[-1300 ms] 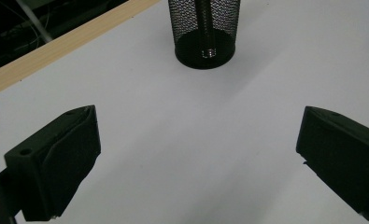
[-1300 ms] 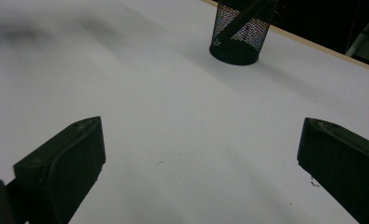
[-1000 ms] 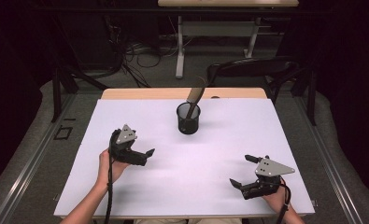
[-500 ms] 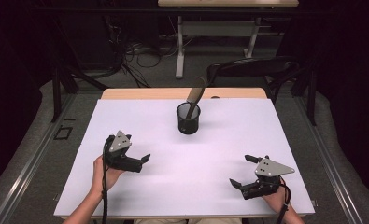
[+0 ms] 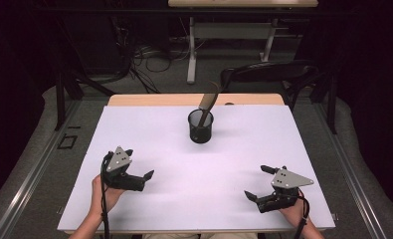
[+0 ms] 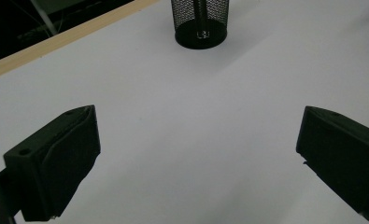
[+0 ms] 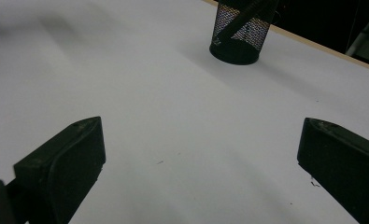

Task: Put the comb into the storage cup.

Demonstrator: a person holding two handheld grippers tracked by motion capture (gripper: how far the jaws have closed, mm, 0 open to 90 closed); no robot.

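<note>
High view puts both grippers — left (image 5: 140, 168), right (image 5: 259, 183) — released, fingers spread, well apart from the cup (image 5: 201, 126); approach it squarely.

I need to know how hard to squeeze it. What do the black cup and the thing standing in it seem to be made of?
The cup looks like black wire mesh, probably metal: the white table surface shows through its wall, above a solid base. The tool leaning in it has a dark handle and a brownish, matte top; its material is unclear.
</note>
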